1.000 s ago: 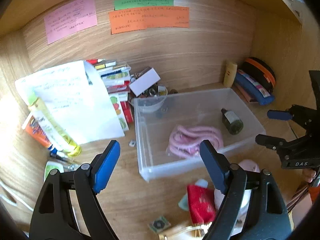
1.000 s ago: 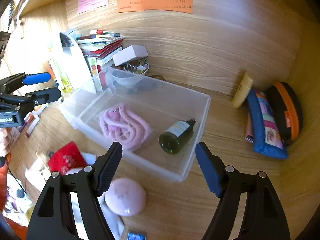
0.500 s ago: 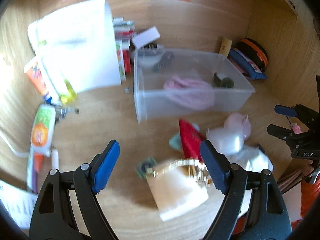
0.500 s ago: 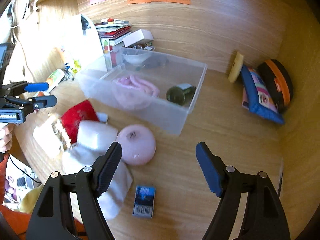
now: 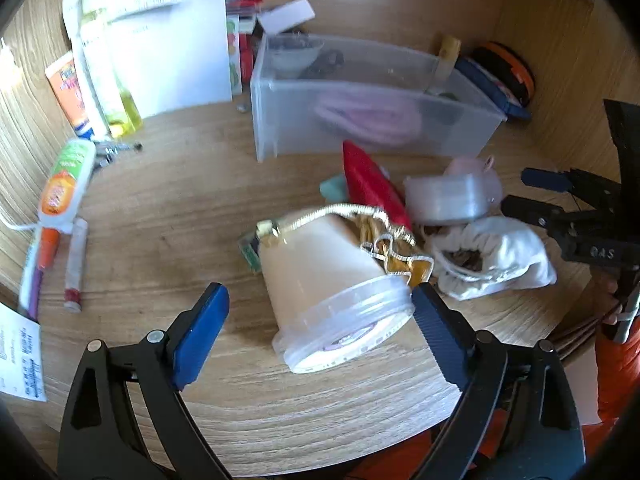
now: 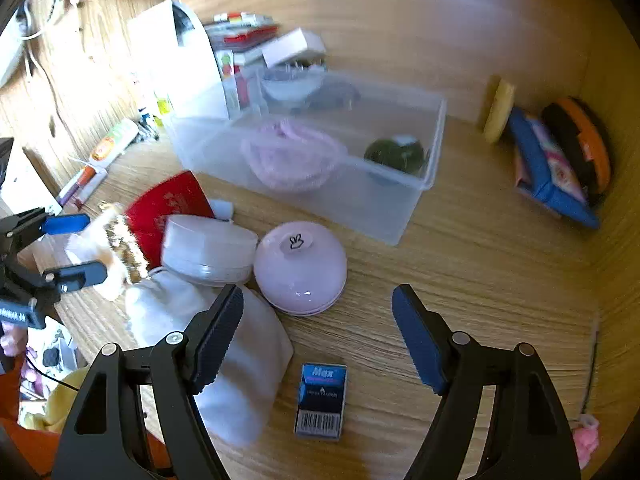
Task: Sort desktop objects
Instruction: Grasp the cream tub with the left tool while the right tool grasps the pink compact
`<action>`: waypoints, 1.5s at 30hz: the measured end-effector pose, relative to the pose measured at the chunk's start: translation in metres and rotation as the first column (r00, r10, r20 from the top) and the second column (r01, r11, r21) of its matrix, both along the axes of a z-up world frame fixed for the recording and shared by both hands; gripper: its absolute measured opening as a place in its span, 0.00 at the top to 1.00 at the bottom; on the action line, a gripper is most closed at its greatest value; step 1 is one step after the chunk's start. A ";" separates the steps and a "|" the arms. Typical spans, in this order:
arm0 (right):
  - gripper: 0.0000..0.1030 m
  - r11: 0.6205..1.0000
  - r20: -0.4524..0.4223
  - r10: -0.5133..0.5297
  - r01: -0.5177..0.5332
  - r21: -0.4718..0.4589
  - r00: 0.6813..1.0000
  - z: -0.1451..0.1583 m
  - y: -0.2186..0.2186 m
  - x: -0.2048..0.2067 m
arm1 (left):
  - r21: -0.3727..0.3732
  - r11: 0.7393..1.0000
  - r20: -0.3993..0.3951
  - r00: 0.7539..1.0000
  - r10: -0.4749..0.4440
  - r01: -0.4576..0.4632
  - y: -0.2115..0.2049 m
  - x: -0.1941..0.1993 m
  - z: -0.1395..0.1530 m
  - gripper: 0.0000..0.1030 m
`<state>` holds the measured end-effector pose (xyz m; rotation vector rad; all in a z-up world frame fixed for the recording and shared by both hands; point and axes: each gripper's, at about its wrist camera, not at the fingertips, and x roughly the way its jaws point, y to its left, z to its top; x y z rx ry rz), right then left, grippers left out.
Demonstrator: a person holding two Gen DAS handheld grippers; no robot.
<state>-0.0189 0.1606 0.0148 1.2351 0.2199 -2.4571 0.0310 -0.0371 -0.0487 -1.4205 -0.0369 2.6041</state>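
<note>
The left gripper (image 5: pixel 318 316) is spread wide and released, its blue pads on either side of a cream jar (image 5: pixel 332 280) that lies tipped on the wooden desk (image 5: pixel 160 200) with its clear lid facing the camera; neither pad touches it. A gold chain (image 5: pixel 376 224) drapes over the jar's far end, and a red pouch (image 5: pixel 372 184) lies just beyond, near a stack of clear lids (image 5: pixel 448 200) and a white drawstring bag (image 5: pixel 496 256) to the right. Farther back sits the clear plastic bin (image 6: pixel 416 200), holding a pink coiled cord (image 6: pixel 292 156) on its left side and a dark green bottle (image 6: pixel 396 154) on its right. The right gripper (image 6: pixel 318 320) is also released and holds nothing, hovering low over the near desk with a pink round case (image 6: pixel 300 268) just ahead between its pads and a small blue box (image 6: pixel 322 400) lying flat nearer the camera. Tubes (image 5: pixel 60 188) lie at the far left, pouches (image 6: pixel 556 164) at the far right
</note>
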 end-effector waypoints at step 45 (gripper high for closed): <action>0.41 0.993 -0.014 -0.012 0.010 -0.114 1.000 -0.001 0.012 -0.023 | -0.074 0.973 -0.216 0.956 0.199 -0.219 -0.038 0.012 0.042 0.32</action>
